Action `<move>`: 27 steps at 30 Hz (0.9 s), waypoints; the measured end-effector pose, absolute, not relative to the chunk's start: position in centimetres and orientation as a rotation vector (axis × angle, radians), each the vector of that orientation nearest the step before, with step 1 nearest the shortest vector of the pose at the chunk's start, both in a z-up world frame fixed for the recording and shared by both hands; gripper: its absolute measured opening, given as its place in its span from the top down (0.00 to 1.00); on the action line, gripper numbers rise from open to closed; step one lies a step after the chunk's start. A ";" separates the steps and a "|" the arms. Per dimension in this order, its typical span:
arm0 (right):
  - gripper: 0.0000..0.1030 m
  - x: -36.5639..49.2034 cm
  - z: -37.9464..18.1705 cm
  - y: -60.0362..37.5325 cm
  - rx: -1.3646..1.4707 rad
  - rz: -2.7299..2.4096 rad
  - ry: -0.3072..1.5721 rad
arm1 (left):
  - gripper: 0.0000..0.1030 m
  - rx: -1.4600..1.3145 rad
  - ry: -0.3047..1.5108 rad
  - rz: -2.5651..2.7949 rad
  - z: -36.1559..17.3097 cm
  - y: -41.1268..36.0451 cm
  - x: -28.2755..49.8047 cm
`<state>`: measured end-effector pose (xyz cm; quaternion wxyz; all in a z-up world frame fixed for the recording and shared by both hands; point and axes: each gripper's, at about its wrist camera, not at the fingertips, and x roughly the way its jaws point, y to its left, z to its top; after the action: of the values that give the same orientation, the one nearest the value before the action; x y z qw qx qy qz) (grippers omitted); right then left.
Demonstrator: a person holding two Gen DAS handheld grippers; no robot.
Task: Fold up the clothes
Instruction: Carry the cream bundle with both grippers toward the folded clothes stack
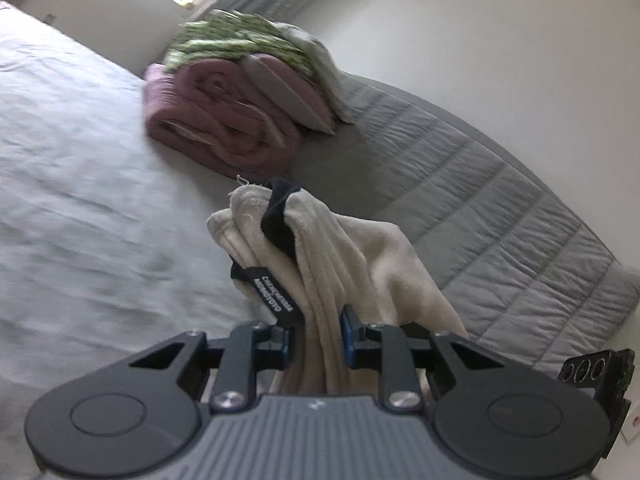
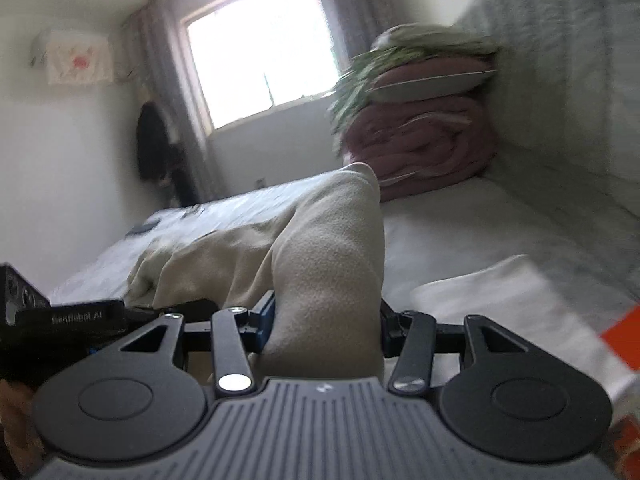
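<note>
A cream fleece garment (image 1: 352, 256) with a black neck band and label bunches up between the jaws of my left gripper (image 1: 318, 332), which is shut on it above the bed. In the right wrist view a thick fold of the same beige garment (image 2: 332, 264) stands up between the jaws of my right gripper (image 2: 326, 320), shut on it. The rest of the cloth trails down to the left onto the bed (image 2: 440, 232). The fingertips of both grippers are hidden by fabric. My left gripper's body (image 2: 64, 320) shows at the left edge of the right wrist view.
A stack of folded bedding, a mauve quilt (image 1: 216, 120) under a green patterned cover (image 1: 236, 40), sits at the bed's far end against a grey quilted headboard (image 1: 480, 200). A window (image 2: 260, 52), curtains and dark hanging clothes (image 2: 154, 144) are beyond. White folded cloth (image 2: 520, 304) lies at the right.
</note>
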<state>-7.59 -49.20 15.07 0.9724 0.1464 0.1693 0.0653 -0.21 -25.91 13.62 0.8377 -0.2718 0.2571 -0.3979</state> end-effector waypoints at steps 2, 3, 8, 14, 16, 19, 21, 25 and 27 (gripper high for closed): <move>0.51 -8.4 14.7 -51.4 0.352 0.098 0.324 | 0.78 -0.571 0.549 -0.862 13.6 -28.0 -0.2; 0.51 -8.6 14.5 -52.5 0.377 0.087 0.318 | 0.78 -0.571 0.552 -0.872 13.6 -29.0 -0.2; 0.51 -9.1 13.1 -57.5 0.502 0.054 0.310 | 0.78 -0.552 0.571 -0.898 13.4 -32.8 0.4; 0.51 -9.0 12.1 -60.4 0.596 0.028 0.305 | 0.78 -0.590 0.603 -0.891 12.5 -35.2 0.9; 0.51 -9.2 11.6 -61.3 0.637 0.030 0.297 | 0.78 -0.590 0.603 -0.890 12.3 -35.8 0.8; 0.51 -9.4 10.7 -63.0 0.712 0.033 0.291 | 0.78 -0.595 0.611 -0.890 12.1 -36.5 0.9; 0.51 -9.6 10.3 -63.9 0.751 0.024 0.294 | 0.79 -0.589 0.614 -0.892 11.9 -37.1 0.9; 0.51 -10.0 10.0 -64.7 0.778 0.008 0.292 | 0.79 -0.588 0.625 -0.892 11.4 -38.0 1.0; 0.51 -9.8 9.9 -65.0 0.782 0.003 0.291 | 0.79 -0.591 0.628 -0.883 11.0 -38.2 1.1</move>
<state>-9.83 -64.96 9.94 0.9143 0.3797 0.1412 0.0015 1.07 -38.19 10.99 0.8157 -0.2771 0.2943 -0.4138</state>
